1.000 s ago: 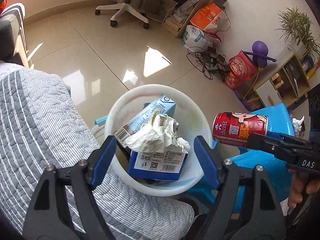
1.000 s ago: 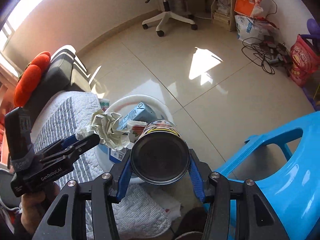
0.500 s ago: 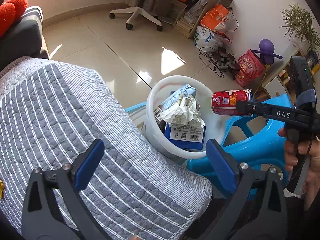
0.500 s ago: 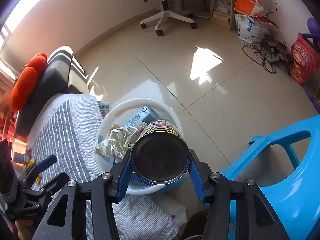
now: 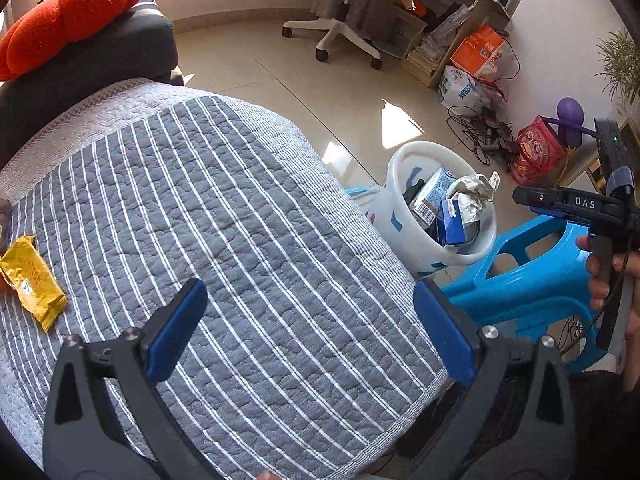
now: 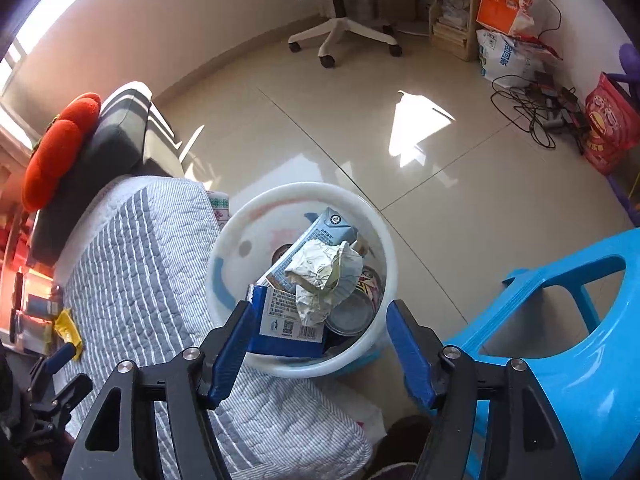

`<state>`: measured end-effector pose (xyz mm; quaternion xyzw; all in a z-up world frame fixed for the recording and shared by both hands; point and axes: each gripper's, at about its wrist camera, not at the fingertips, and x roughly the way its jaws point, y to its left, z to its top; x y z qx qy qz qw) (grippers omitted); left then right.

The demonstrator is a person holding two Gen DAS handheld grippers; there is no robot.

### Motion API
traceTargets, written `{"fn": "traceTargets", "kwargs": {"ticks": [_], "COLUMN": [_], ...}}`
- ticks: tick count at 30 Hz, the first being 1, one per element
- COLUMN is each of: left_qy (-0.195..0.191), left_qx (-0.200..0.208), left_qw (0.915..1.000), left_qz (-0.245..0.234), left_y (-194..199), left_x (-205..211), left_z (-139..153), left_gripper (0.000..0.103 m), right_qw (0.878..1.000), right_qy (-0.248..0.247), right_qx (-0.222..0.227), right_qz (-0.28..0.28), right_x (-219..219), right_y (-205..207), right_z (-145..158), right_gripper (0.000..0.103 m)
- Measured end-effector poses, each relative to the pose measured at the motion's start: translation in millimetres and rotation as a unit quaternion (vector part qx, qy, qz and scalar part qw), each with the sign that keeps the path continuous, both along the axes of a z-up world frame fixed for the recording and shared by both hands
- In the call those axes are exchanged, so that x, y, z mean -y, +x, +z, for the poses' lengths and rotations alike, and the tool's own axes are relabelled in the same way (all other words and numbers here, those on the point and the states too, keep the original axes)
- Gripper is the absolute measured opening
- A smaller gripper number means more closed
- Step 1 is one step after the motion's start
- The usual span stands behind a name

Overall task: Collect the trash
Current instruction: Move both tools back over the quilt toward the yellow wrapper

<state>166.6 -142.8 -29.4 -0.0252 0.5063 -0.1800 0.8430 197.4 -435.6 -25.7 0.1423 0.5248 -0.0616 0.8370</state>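
A white bin (image 6: 384, 248) stands on the floor beside the quilted seat, holding a grey carton (image 6: 325, 231), a blue carton (image 6: 288, 322), crumpled paper (image 6: 324, 276) and a can (image 6: 352, 309) lying on its side. My right gripper (image 6: 319, 308) hovers right over the bin, jaws opening, with nothing between the pads. My left gripper (image 5: 308, 286) is wide open and empty above the grey striped quilt (image 5: 248, 220), well left of the bin (image 5: 398, 160). A yellow wrapper (image 5: 34, 280) lies on the quilt at far left. The right gripper (image 5: 526, 199) also shows at the right, just right of the bin.
A blue plastic stool (image 6: 560, 320) stands right of the bin. An orange cushion (image 5: 72, 4) sits on a dark armrest (image 5: 100, 64). Further back are an office chair (image 5: 344, 12), tangled cables (image 5: 480, 132), a red bag (image 5: 536, 152) and boxes along the wall.
The right gripper has opened and the red can has dropped into the bin. The left gripper has opened wider and swung left away from the bin, over the quilt.
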Motion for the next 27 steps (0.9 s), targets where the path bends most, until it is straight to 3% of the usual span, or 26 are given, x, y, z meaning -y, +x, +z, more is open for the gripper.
{"fn": "traceTargets", "kwargs": {"ticks": [12, 27], "left_qy": [0.034, 0.036], "left_qx": [-0.016, -0.031], "left_qw": [0.9944, 0.9842], "left_qz": [0.099, 0.171], "left_y": [-19, -27], "left_x": [-89, -176], "left_z": [2, -1], "left_gripper": [0.102, 0.102], "right_qw": [0.997, 0.989], "right_qy": [-0.018, -0.021], "right_qx": [0.000, -0.014], "right_qz": [0.076, 0.146], "right_x": [-69, -170], "right_y": [-5, 15], "right_z": [8, -7], "right_gripper": [0.075, 0.077]}}
